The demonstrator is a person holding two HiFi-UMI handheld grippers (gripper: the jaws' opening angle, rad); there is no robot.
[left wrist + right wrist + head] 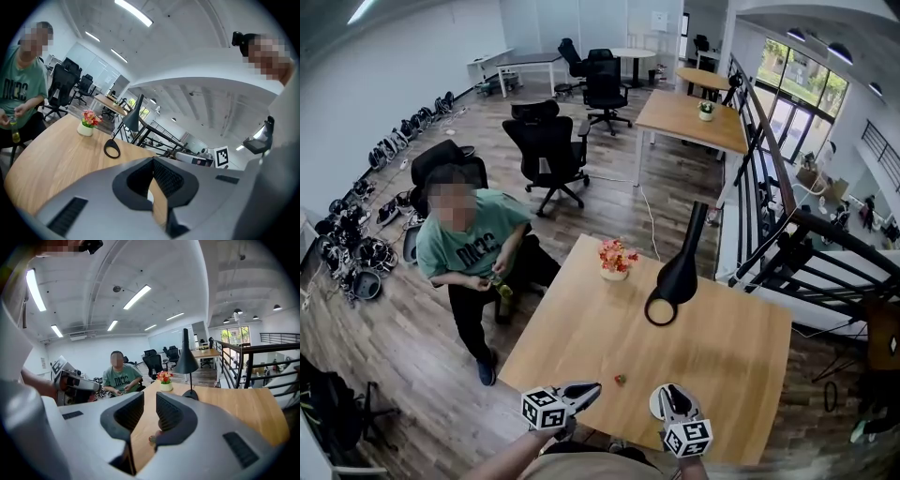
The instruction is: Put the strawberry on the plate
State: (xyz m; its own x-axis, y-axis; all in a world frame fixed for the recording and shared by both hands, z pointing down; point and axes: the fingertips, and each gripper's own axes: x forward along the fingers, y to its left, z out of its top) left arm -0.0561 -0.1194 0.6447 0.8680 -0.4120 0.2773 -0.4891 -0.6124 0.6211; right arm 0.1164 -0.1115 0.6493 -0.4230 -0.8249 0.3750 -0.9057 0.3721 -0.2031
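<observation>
Wooden table [722, 347] bears the strawberry [620, 380] near its front edge, between the 2 grippers. Just right of it lies a white plate [655, 405], partly hidden by the right gripper [668, 391], whose jaws are together and empty. The left gripper [592, 386] is likewise closed on nothing.

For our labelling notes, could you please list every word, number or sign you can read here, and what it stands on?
T-shirt: one row of large dark letters across the chest, too blurred to read for certain.
Left cube and right cube: black-and-white square markers only, no letters or numbers.
Nothing else in any view carries readable text.
</observation>
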